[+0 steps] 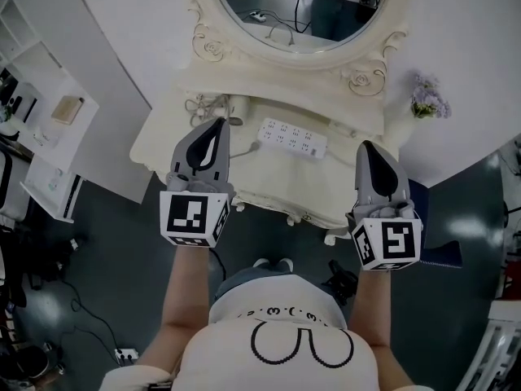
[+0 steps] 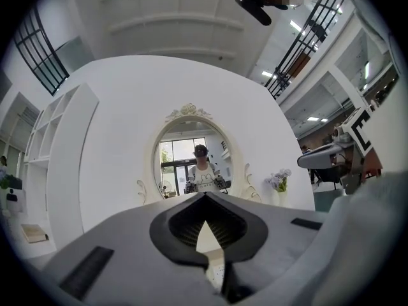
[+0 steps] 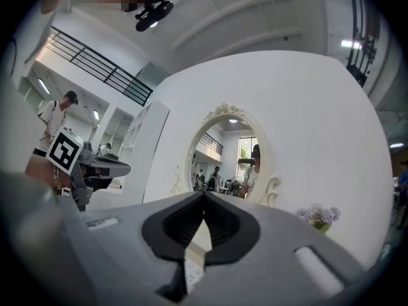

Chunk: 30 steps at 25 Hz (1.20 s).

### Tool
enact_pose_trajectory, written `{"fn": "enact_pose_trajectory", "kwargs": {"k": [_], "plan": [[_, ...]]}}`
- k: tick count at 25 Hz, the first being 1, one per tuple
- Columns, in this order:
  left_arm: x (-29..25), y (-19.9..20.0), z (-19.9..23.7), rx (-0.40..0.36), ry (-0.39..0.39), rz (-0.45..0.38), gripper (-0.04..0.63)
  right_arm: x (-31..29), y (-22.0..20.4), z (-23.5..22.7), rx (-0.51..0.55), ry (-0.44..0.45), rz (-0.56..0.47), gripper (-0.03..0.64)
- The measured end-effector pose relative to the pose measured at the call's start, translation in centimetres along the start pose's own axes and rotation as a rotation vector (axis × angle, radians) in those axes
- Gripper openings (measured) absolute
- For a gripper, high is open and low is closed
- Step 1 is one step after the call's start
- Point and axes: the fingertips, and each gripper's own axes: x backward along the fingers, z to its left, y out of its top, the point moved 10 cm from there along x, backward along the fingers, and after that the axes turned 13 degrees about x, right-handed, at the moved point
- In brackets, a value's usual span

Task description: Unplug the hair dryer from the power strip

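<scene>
two grey handheld grippers held side by side above a cream ornate dressing desk [image 1: 163, 143]: left gripper [image 1: 218, 122] and right gripper [image 1: 366, 145], both with jaws pressed together on nothing. between them, flat on the desk top below an oval cream-framed mirror [image 1: 213, 49], a white rectangular power strip [image 1: 291, 137], thin cord [image 1: 242, 147] leaving its left end. hair dryer not clearly made out. small purple flowers [image 1: 424, 96] off to the right.

Smooth painted dressing table [image 1: 285, 187], matt plastic power strip [image 1: 293, 139]
</scene>
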Motion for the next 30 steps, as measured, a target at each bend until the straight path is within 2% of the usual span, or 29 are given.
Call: {"fn": "enact_pose_trajectory", "kwargs": {"k": [8, 30], "plan": [[-0.9, 1.3, 0.3, -0.031, -0.011, -0.044, -0.002, -0.9, 1.1, -0.7, 0.035, -0.027, -0.017, 0.000], [-1.7, 2.7, 0.7, -0.063, -0.037, -0.075, -0.002, -1.5, 3.2, -1.4, 0.084, -0.041, -0.048, 0.000]]}}
